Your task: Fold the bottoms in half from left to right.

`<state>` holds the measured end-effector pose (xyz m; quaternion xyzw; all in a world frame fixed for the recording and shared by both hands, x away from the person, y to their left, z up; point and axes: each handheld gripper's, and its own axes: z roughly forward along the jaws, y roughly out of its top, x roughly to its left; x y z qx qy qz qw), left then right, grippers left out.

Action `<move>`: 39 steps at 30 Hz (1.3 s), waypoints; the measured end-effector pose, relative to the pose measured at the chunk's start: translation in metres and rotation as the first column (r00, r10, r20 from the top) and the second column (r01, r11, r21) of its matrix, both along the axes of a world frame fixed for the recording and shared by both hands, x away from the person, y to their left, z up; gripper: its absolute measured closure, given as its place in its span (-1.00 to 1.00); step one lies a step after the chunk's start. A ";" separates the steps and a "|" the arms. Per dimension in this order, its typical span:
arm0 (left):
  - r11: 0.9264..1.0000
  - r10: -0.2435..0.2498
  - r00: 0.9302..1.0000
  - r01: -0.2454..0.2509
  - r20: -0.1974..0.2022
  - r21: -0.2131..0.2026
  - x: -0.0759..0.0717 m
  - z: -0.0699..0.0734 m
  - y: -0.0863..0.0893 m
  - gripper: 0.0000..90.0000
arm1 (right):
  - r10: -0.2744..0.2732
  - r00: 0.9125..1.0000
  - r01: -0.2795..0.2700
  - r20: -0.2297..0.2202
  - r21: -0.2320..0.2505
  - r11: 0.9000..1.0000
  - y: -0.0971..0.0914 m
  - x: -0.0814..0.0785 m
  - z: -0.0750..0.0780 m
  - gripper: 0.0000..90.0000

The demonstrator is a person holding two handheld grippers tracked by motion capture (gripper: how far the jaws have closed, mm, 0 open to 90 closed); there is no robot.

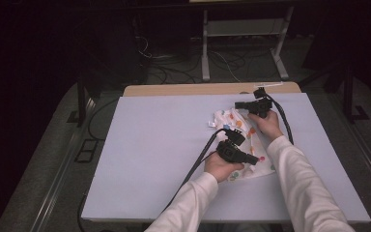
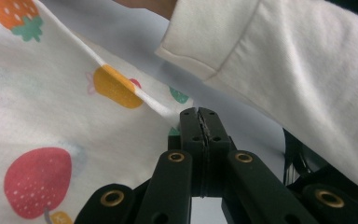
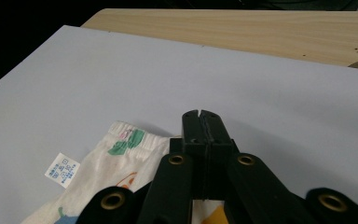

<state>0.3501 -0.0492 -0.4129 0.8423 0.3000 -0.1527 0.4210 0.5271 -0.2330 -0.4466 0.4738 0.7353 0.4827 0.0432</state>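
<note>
A small white garment [image 1: 228, 119] printed with strawberries and other fruit lies crumpled on the pale lavender board [image 1: 164, 145]. My left gripper [image 1: 257, 158] points right over the garment's near part, its jaws shut. In the left gripper view the left gripper [image 2: 199, 114] has its tips at a folded edge of the garment [image 2: 51, 107], and I see no cloth between them. My right gripper [image 1: 237, 104] points left at the garment's far end. In the right gripper view the right gripper [image 3: 199, 116] is shut just above the elastic waistband [image 3: 130, 140], with a small care label [image 3: 62, 169] beside it.
The person's right sleeve [image 2: 284, 60] is close to my left gripper. Beyond the board [image 3: 98, 79] a strip of wooden tabletop [image 3: 261, 28] shows. Past the table [image 1: 198, 89] are a white metal frame [image 1: 244, 29] and floor cables. The board stretches bare to the left of the garment.
</note>
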 end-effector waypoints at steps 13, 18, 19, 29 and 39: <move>1.000 0.006 1.000 -0.006 -0.018 -0.027 0.005 -0.001 -0.020 0.99 | 0.002 1.000 -0.002 -0.001 -0.020 1.000 -0.006 -0.001 0.002 0.97; 0.999 0.003 1.000 -0.004 -0.027 -0.033 0.007 -0.003 -0.029 0.99 | 0.003 1.000 -0.003 -0.005 -0.028 1.000 -0.009 -0.001 0.001 0.97; 0.999 0.003 1.000 -0.004 -0.029 -0.034 0.007 -0.004 -0.030 0.99 | 0.006 1.000 -0.006 -0.005 -0.028 1.000 -0.010 -0.001 0.001 0.97; 0.998 0.028 0.998 -0.031 -0.050 -0.051 0.012 -0.015 -0.039 0.99 | -0.040 0.999 0.040 -0.004 -0.021 0.999 -0.018 -0.007 0.004 -0.11; 0.999 0.034 0.998 -0.036 -0.052 -0.040 0.013 -0.020 -0.046 0.99 | -0.081 0.997 0.081 0.005 -0.006 0.997 -0.037 -0.027 0.015 -0.83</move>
